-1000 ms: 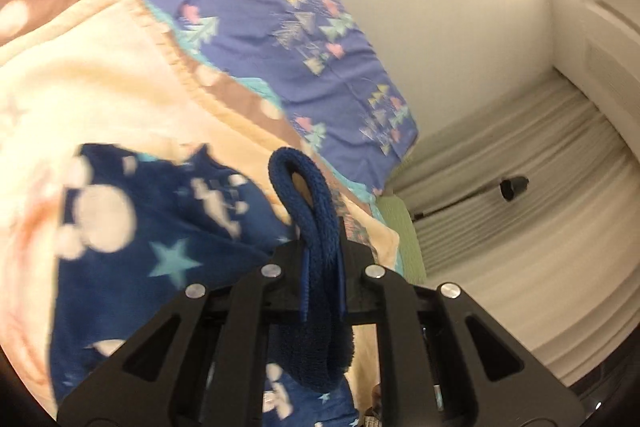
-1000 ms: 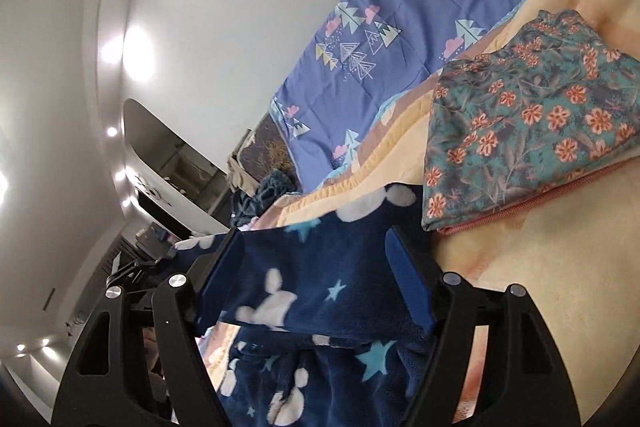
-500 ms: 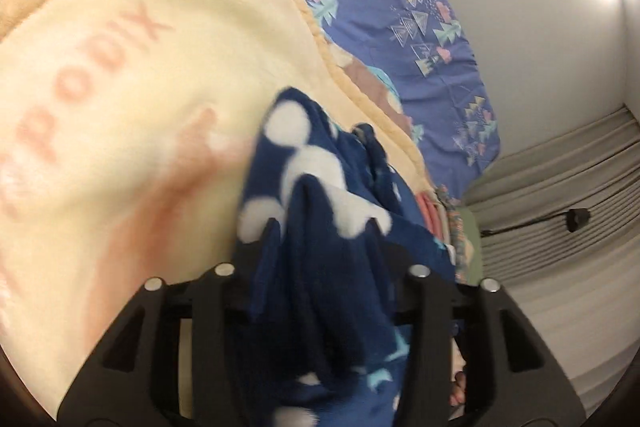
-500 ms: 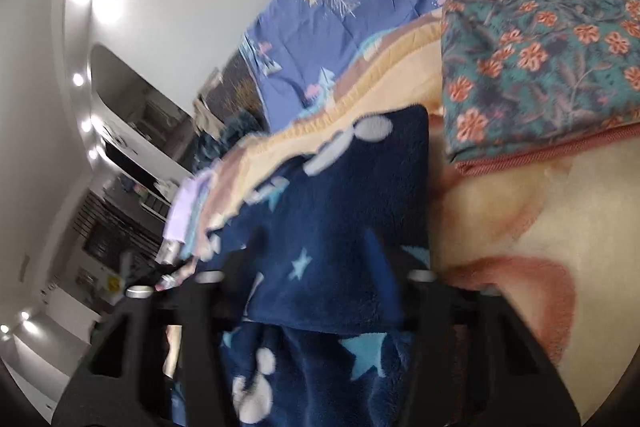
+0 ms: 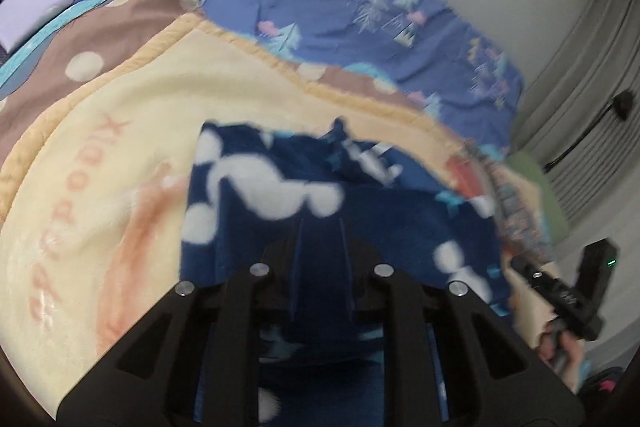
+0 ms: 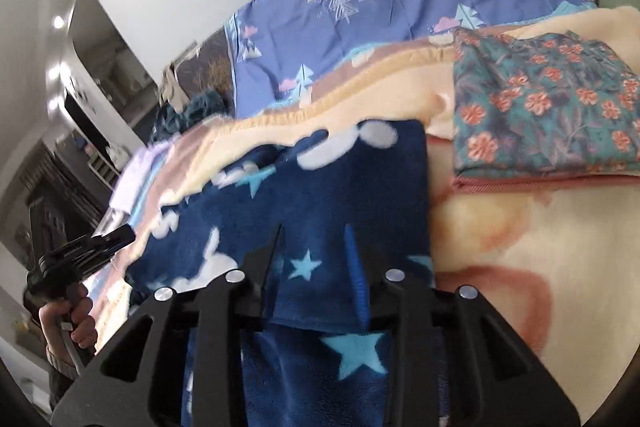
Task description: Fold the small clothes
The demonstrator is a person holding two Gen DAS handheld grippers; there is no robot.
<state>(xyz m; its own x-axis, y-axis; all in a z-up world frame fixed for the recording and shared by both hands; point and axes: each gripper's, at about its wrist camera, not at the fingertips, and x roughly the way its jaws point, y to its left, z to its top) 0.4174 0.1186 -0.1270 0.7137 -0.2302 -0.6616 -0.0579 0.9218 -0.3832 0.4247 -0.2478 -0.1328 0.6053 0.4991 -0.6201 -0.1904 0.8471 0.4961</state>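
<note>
item: navy fleece garment (image 6: 320,195), star and cloud print, lying on cream blanket (image 5: 120,115) on the bed, beside folded floral piece (image 6: 552,115). left tongs (image 5: 320,239) and right tongs (image 6: 316,251) each pinching its near edge. advice: lift both corners level, lay edge to edge.
</note>
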